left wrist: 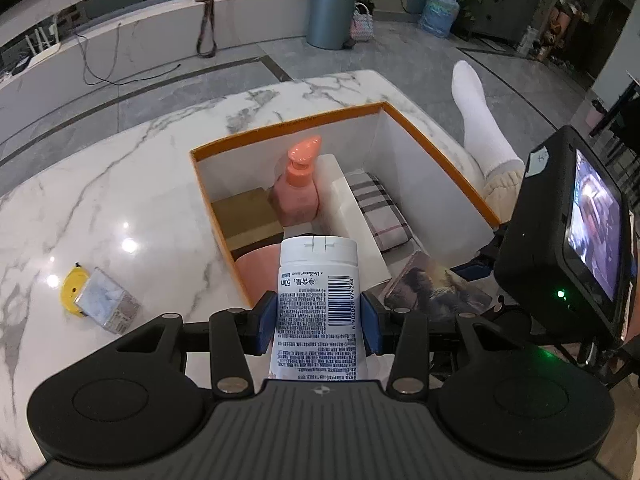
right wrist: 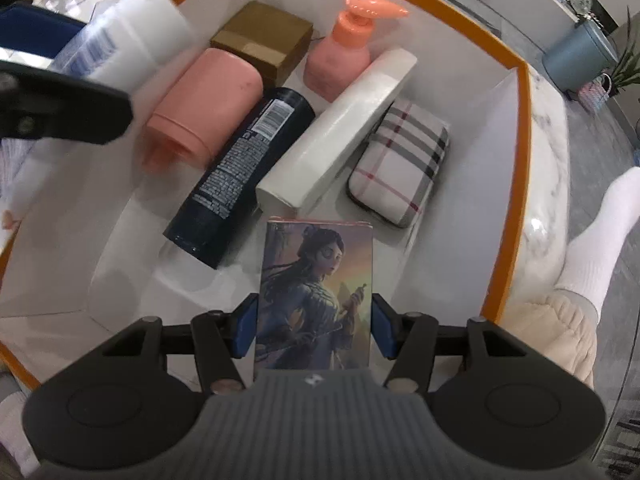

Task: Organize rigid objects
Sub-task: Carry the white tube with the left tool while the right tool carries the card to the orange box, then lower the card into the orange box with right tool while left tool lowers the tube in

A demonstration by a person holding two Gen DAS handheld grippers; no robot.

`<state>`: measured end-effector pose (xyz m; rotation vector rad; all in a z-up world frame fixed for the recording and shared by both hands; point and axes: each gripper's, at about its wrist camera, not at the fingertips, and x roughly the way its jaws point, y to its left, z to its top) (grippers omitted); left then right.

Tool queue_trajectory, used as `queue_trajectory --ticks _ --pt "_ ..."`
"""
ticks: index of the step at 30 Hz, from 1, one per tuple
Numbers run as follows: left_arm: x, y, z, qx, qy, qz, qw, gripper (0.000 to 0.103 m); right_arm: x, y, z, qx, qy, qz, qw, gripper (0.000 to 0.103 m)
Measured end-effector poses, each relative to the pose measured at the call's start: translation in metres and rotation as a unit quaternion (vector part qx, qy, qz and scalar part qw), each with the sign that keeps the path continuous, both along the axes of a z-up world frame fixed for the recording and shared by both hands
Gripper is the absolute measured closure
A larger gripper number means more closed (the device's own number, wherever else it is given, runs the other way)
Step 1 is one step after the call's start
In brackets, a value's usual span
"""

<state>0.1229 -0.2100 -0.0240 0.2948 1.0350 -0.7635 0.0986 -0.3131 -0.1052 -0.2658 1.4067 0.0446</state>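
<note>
My left gripper [left wrist: 318, 322] is shut on a white tube [left wrist: 318, 300] with a barcode and holds it over the near edge of the orange-rimmed white box [left wrist: 288, 122]. My right gripper [right wrist: 314, 326] is shut on an illustrated card box [right wrist: 316, 292] and holds it above the box's near floor. The card box also shows in the left wrist view [left wrist: 432, 288]. Inside the box lie a pink pump bottle [right wrist: 344, 48], a brown carton [right wrist: 264, 38], a pink cylinder [right wrist: 204, 108], a dark bottle [right wrist: 244, 172], a long white box [right wrist: 340, 132] and a plaid case [right wrist: 400, 160].
On the marble table [left wrist: 120, 184] left of the box lie a yellow tape measure [left wrist: 72, 286] and a small silvery packet [left wrist: 106, 300]. A person's leg in a white sock [left wrist: 480, 124] is beyond the box's right side. A grey bin [left wrist: 332, 12] stands on the floor.
</note>
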Motion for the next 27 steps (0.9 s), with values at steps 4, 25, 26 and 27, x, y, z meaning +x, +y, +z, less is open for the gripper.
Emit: queue_trajectory --ticks 4,25,26,27 --pt "0.002 -0.007 -0.007 0.006 -0.003 -0.009 0.9999 0.053 0.006 0.006 -0.011 -0.035 0.007 -0.004 0.999 0.046" --pt "0.003 -0.001 -0.020 0.035 0.027 -0.011 0.9990 0.092 -0.014 -0.002 -0.011 -0.026 -0.017 0.080 0.996 0.046" --pt "0.002 0.001 -0.020 0.036 0.028 -0.010 0.9989 0.091 -0.013 -0.001 -0.008 -0.028 -0.022 0.081 0.996 0.047" --pt "0.002 0.003 -0.017 0.035 0.028 -0.010 0.9990 0.091 -0.014 -0.002 -0.004 -0.022 -0.027 0.080 0.996 0.047"
